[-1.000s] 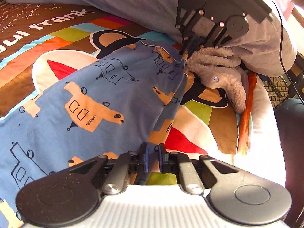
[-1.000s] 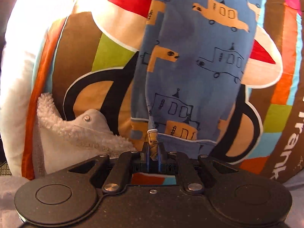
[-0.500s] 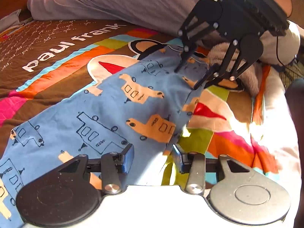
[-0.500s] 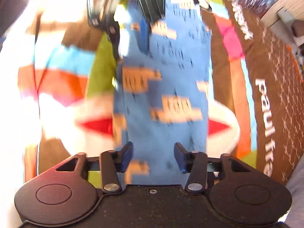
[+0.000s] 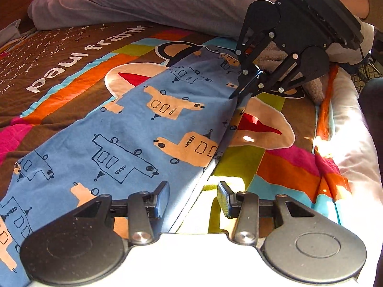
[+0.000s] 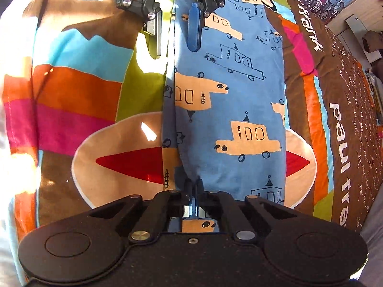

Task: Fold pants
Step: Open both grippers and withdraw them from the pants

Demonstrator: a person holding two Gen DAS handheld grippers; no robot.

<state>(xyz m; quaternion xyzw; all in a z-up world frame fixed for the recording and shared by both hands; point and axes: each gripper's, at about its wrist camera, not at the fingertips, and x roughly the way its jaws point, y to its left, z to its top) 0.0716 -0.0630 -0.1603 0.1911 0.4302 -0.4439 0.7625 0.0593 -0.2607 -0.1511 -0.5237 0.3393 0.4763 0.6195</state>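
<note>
The blue pants (image 5: 124, 129) with tan car prints lie flat and stretched along the colourful striped bedspread (image 5: 71, 55); they also show in the right wrist view (image 6: 229, 110). My left gripper (image 5: 192, 197) is open just above the pants' long edge, holding nothing; in the right wrist view it (image 6: 176, 33) hangs open at the far end. My right gripper (image 6: 194, 186) is shut on the pants' edge fabric; in the left wrist view it (image 5: 235, 94) pinches the far end of the same edge.
A grey duvet (image 5: 167, 0) is heaped along the far side of the bed. A fleecy grey garment (image 5: 313, 88) lies behind the right gripper. A white sheet (image 5: 354, 148) marks the bed's edge. A white cabinet (image 6: 359, 35) stands beyond the bed.
Both grippers let go of the pants and opened half a second ago. The right gripper has since shut again on the pants' edge nearer the middle. The left stays open.
</note>
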